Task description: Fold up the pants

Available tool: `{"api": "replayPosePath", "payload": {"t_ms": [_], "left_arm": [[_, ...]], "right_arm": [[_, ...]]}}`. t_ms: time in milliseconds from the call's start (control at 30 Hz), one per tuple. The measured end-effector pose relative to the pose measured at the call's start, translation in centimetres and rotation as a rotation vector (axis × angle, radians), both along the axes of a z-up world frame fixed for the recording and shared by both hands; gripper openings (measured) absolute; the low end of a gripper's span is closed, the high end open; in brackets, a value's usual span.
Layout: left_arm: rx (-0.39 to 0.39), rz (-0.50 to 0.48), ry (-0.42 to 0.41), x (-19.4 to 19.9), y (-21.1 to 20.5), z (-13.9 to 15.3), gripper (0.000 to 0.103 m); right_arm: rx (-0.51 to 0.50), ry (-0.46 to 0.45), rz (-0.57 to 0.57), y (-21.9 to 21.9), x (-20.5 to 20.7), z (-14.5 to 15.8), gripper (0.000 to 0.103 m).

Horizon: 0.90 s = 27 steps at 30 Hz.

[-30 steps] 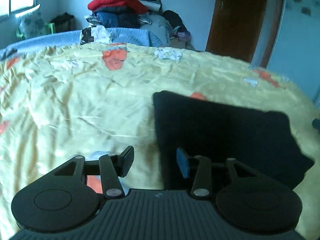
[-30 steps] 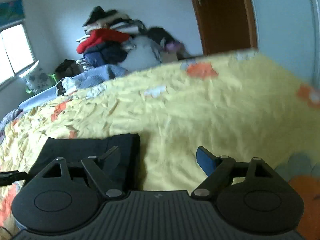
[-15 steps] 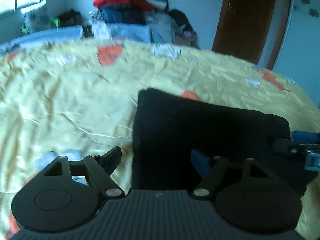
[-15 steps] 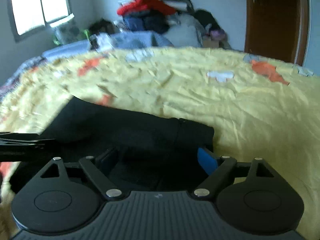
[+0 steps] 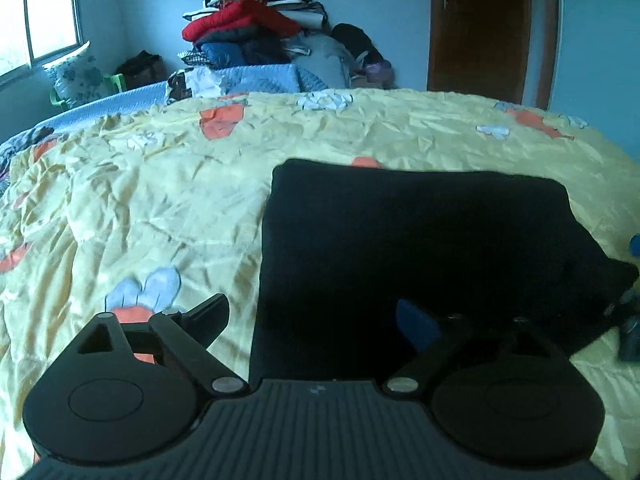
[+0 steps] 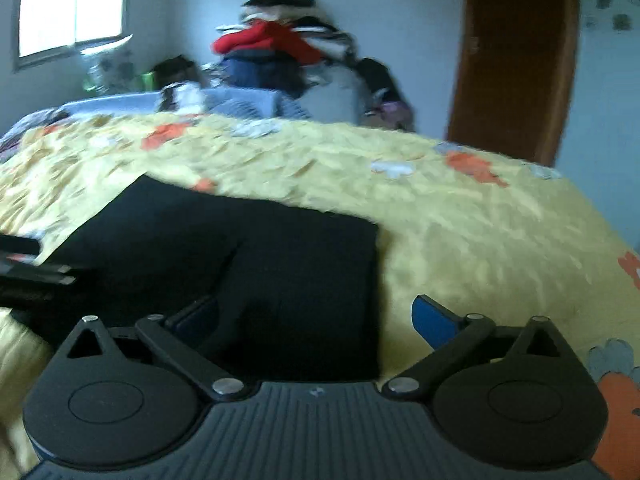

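In the left wrist view, the black pants (image 5: 420, 240) lie folded into a flat rectangle on the yellow bedspread (image 5: 140, 208). The left gripper (image 5: 316, 316) has just been opening; its jaws stand wide over the left edge of the pants, pressing nothing. A pile of clothes (image 5: 256, 36) and a brown door (image 5: 480, 28) stand behind the bed.

In the right wrist view, which is blurred, the right gripper (image 6: 316, 316) has just been opening too and spreads over the right edge of the pants (image 6: 224, 248), empty. The left gripper's tips show at the left border.
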<state>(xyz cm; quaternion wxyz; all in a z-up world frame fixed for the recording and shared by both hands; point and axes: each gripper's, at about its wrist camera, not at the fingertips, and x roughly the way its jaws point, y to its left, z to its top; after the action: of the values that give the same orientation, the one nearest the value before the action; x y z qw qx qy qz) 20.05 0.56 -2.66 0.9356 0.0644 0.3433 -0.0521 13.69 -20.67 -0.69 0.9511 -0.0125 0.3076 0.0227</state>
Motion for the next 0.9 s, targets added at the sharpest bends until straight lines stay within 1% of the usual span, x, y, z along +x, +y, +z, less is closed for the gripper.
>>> {"api": "replayPosePath", "payload": {"t_ms": [67,100,133,200,267,300,367,433,500,600,667,767,833,900], "left_arm": [[-0.006,0.013,0.015,-0.5,0.0,-0.1,0.093],[-0.017,0.018,0.016,-0.9,0.2,0.0,0.093],[-0.029,0.016,0.011,-1.4,0.4,0.2,0.093],[-0.034,0.013,0.009,-2.3,0.6,0.5,0.093],[-0.033,0.015,0.011,-3.0,0.7,0.5,0.094],[-0.036,0.018,0.014,-3.3,0.8,0.5,0.094],[-0.048,0.025,0.021,-4.1,1.0,0.6,0.094],[-0.059,0.022,0.023,-4.9,1.1,0.8,0.094],[-0.05,0.018,0.021,-5.8,1.1,0.8,0.094],[-0.027,0.012,0.02,-6.9,1.2,0.7,0.094],[-0.021,0.011,0.023,-7.5,1.3,0.6,0.094],[-0.02,0.017,0.027,-7.9,1.7,0.5,0.094],[-0.021,0.021,0.027,-8.0,1.9,0.6,0.094],[-0.022,0.03,0.029,-7.9,2.1,0.6,0.094]], "right_arm": [[-0.054,0.067,0.002,0.4,0.7,-1.9,0.103],[-0.001,0.062,-0.014,-0.3,0.7,-2.3,0.103],[0.071,0.091,-0.062,-1.2,0.6,-2.2,0.103],[0.142,0.096,-0.137,-1.8,-0.2,-1.6,0.103],[0.138,0.084,-0.191,-1.4,-1.5,-0.8,0.103],[0.132,0.089,-0.194,-1.0,-2.0,-0.6,0.103],[0.133,0.115,-0.161,0.0,-3.0,-0.5,0.103],[0.124,0.12,-0.12,1.1,-4.1,-0.8,0.103],[0.099,0.124,-0.104,2.3,-4.8,-1.1,0.103],[0.092,0.137,-0.076,3.6,-6.0,-1.2,0.103],[0.09,0.126,-0.071,4.1,-6.7,-0.8,0.103],[0.091,0.138,-0.083,4.4,-7.0,-0.7,0.103],[0.11,0.136,-0.077,4.2,-7.4,-0.8,0.103],[0.155,0.138,-0.067,3.8,-7.6,-1.0,0.103]]}}
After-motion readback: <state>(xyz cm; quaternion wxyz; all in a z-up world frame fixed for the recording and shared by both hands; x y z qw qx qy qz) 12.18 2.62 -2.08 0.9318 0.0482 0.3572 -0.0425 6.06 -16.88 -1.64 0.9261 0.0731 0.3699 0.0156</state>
